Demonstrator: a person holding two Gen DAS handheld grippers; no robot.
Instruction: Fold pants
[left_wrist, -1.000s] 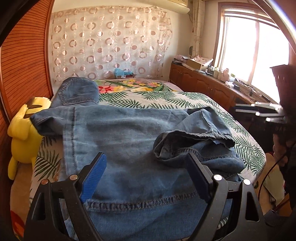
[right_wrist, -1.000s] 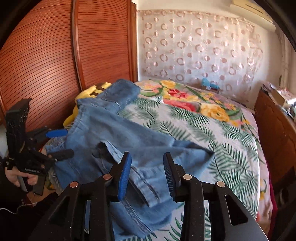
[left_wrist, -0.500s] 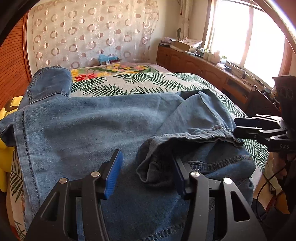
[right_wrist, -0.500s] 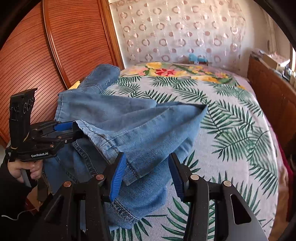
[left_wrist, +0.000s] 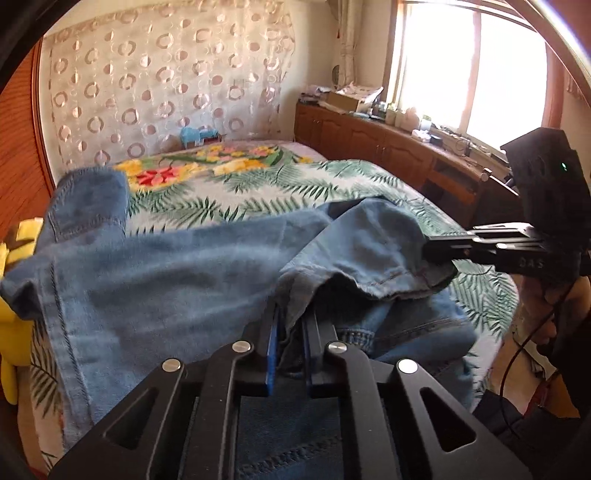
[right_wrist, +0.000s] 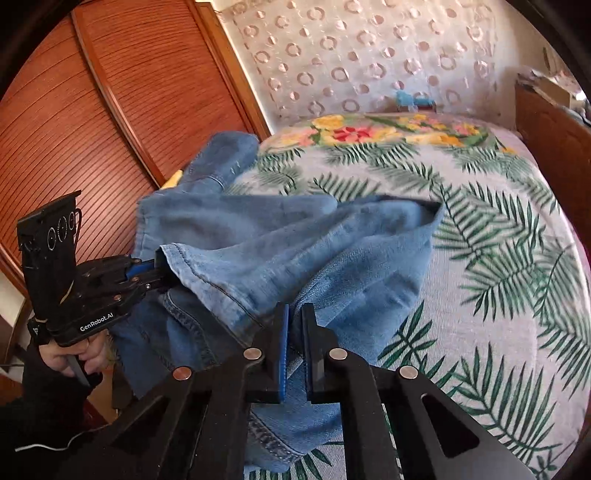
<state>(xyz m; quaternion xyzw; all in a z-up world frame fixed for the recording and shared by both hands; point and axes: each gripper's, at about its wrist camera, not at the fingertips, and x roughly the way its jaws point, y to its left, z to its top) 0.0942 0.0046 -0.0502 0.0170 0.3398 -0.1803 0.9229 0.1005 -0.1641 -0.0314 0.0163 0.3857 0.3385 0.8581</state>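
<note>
The left gripper (left_wrist: 290, 325) and the right gripper (right_wrist: 294, 321) each pinch the blue pants (left_wrist: 155, 280) on the bed (left_wrist: 295, 184).

Matte black plastic left gripper (left_wrist: 290, 332) and right gripper (right_wrist: 294, 325): blue pads, silver screws, white "GenRobot.AI" lettering, black sleeve.
</note>
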